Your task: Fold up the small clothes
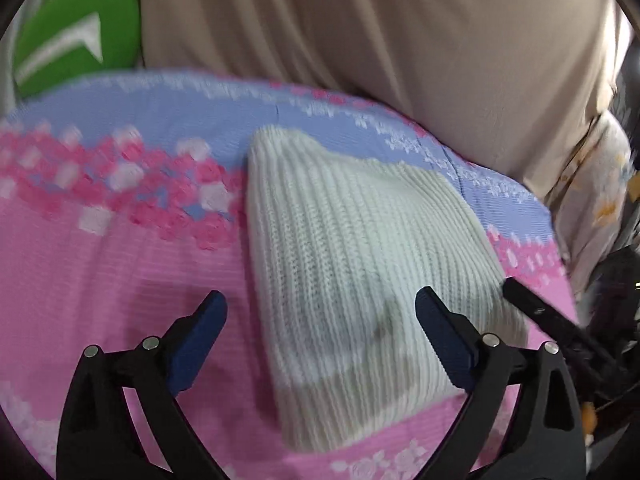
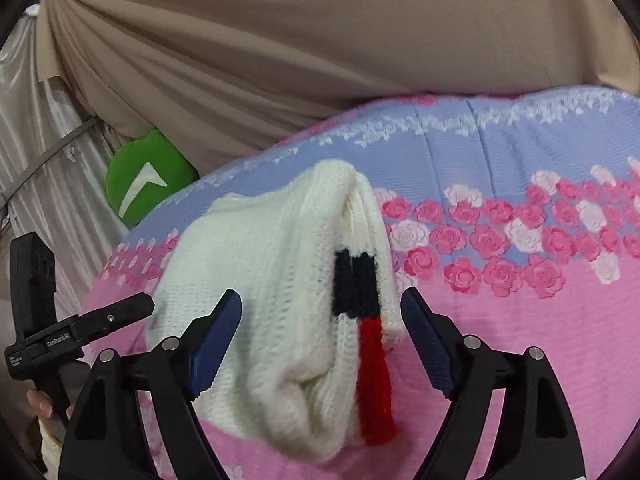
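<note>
Cream knit garment (image 2: 280,300) lies folded between the spread fingers of both the left tool (image 1: 320,312) and right tool (image 2: 322,312).

White arrow sign on green cushion (image 2: 149,184); small print on left gripper (image 2: 120,312) unreadable.

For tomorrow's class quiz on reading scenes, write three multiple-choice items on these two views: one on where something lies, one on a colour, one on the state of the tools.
1. Where does the knit lie?
A. on the floral cover
B. on the green cushion
C. on the beige drape

2. Which colours stripe the knit's edge?
A. blue and yellow
B. black and red
C. green and white

3. How do the two tools stand?
A. both shut on the knit
B. one open, one shut
C. both open, gripping nothing

Answers:
1 A, it rests on the cover.
2 B, a black and a red stripe show.
3 C, the left tool and the right tool gape.
</note>
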`<state>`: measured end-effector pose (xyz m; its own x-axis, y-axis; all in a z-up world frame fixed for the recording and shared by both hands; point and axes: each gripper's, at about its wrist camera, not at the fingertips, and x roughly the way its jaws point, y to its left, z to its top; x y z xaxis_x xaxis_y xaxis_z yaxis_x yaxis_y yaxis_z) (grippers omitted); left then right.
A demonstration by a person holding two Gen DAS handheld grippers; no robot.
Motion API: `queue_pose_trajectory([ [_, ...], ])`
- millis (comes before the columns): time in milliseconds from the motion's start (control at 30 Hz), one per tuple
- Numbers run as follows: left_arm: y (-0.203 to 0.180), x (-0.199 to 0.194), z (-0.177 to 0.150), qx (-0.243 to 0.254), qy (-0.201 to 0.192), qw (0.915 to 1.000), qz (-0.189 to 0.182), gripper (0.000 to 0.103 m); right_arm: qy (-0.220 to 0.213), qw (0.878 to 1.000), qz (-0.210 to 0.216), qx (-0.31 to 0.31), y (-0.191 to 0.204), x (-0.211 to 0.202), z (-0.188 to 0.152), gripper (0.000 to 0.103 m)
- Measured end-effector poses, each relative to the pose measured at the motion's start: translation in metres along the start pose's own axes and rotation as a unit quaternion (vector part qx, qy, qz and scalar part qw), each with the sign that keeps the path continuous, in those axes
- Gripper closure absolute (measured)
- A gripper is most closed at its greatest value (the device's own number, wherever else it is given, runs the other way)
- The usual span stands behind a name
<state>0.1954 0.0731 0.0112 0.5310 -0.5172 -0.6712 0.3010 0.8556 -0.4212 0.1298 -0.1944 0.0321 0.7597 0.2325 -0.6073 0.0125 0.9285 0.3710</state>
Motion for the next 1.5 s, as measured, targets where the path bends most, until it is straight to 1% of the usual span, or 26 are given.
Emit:
queue_pose_trajectory([
  [67, 0.013, 0.023, 0.006, -0.027, 0.027, 0.9986, -0.037, 0.012, 0.037, 0.999, 0.025, 0.026, -0.012, 0.025, 0.0, 0.021],
  [133, 0.015, 0.035, 0.009, -0.027, 0.043, 0.9966, -0.065, 0.03, 0.038, 0.999, 0.02, 0.018, -0.01, 0.035, -0.002, 0.031],
  [200, -0.001, 0.032, 0.013, 0.014, 0.024, 0.998, -0.056, 0.043, 0.03, 0.999, 0.023, -0.001, -0.001, 0.03, -0.001, 0.057],
  [233, -0.01, 0.027, 0.014, 0.035, 0.012, 0.998, -0.051, 0.05, 0.019, 1.0, 0.021, -0.009, 0.004, 0.022, 0.0, 0.061],
  [300, -0.031, 0.011, 0.018, 0.081, -0.028, 0.9951, -0.049, 0.057, -0.016, 0.999, 0.019, -0.023, 0.015, 0.004, 0.002, 0.074],
  [367, -0.049, -0.005, 0.018, 0.116, -0.06, 0.9898, -0.056, 0.062, -0.051, 0.998, 0.02, -0.036, 0.024, -0.016, 0.002, 0.078],
  [433, -0.057, -0.01, 0.017, 0.134, -0.071, 0.987, -0.053, 0.062, -0.062, 0.997, 0.01, -0.046, 0.025, -0.023, -0.004, 0.078],
  [467, -0.057, -0.003, 0.014, 0.14, -0.063, 0.9876, -0.034, 0.06, -0.049, 0.998, 0.0, -0.041, 0.018, -0.015, -0.007, 0.077],
  [533, -0.045, 0.024, 0.009, 0.134, -0.024, 0.9903, 0.031, 0.058, 0.002, 1.0, -0.016, -0.017, -0.004, 0.012, -0.016, 0.069],
  [567, -0.036, 0.033, 0.004, 0.122, -0.01, 0.9915, 0.043, 0.052, 0.005, 1.0, 0.002, 0.0, -0.013, 0.016, -0.019, 0.067],
  [600, -0.026, 0.031, 0.0, 0.103, -0.014, 0.994, 0.034, 0.051, -0.001, 1.0, 0.016, 0.01, -0.017, 0.011, -0.019, 0.066],
  [667, -0.023, 0.016, -0.002, 0.087, -0.018, 0.9954, 0.034, 0.051, -0.02, 1.0, 0.006, 0.004, -0.006, -0.008, -0.016, 0.064],
  [767, -0.034, -0.012, -0.005, 0.099, -0.052, 0.9901, 0.085, 0.052, -0.072, 0.997, -0.005, -0.024, 0.018, -0.038, -0.01, 0.063],
  [833, -0.044, -0.026, -0.008, 0.103, -0.074, 0.9852, 0.115, 0.052, -0.084, 0.995, -0.003, -0.046, 0.032, -0.044, -0.003, 0.067],
  [867, -0.049, -0.031, -0.008, 0.102, -0.079, 0.9841, 0.123, 0.052, -0.085, 0.995, -0.007, -0.059, 0.038, -0.042, 0.002, 0.075],
  [900, -0.055, -0.033, -0.007, 0.102, -0.085, 0.9836, 0.122, 0.052, -0.081, 0.994, -0.012, -0.073, 0.042, -0.037, 0.006, 0.087],
  [967, -0.062, -0.031, 0.0, 0.102, -0.093, 0.9828, 0.122, 0.052, -0.06, 0.993, -0.023, -0.099, 0.05, -0.015, 0.017, 0.096],
  [1000, -0.064, -0.025, 0.005, 0.097, -0.094, 0.9829, 0.125, 0.052, -0.048, 0.993, -0.031, -0.107, 0.049, -0.002, 0.022, 0.097],
  [1067, -0.063, -0.005, 0.014, 0.092, -0.082, 0.9816, 0.146, 0.051, -0.015, 0.989, -0.088, -0.118, 0.039, 0.034, 0.03, 0.101],
  [1100, -0.059, 0.011, 0.018, 0.091, -0.061, 0.9802, 0.165, 0.051, 0.007, 0.989, -0.099, -0.111, 0.029, 0.05, 0.032, 0.103],
  [1133, -0.051, 0.033, 0.022, 0.083, -0.03, 0.9814, 0.17, 0.049, 0.007, 0.992, -0.086, -0.092, 0.018, 0.056, 0.034, 0.103],
  [1167, -0.043, 0.042, 0.023, 0.069, -0.019, 0.9834, 0.167, 0.045, 0.007, 0.994, -0.075, -0.079, 0.014, 0.053, 0.037, 0.103],
  [1267, -0.038, 0.028, 0.02, 0.055, -0.027, 0.9862, 0.154, 0.045, -0.018, 0.996, -0.043, -0.069, 0.023, 0.013, 0.033, 0.103],
  [1367, -0.047, -0.004, 0.006, 0.065, -0.046, 0.9868, 0.141, 0.046, -0.033, 0.996, -0.024, -0.083, 0.033, -0.024, 0.006, 0.102],
  [1433, -0.054, -0.019, -0.012, 0.073, -0.053, 0.9856, 0.143, 0.046, -0.01, 0.996, -0.028, -0.089, 0.032, -0.025, -0.016, 0.102],
  [1500, -0.057, -0.016, -0.027, 0.082, -0.038, 0.9854, 0.145, 0.046, 0.019, 0.995, -0.049, -0.085, 0.021, -0.005, -0.033, 0.103],
])
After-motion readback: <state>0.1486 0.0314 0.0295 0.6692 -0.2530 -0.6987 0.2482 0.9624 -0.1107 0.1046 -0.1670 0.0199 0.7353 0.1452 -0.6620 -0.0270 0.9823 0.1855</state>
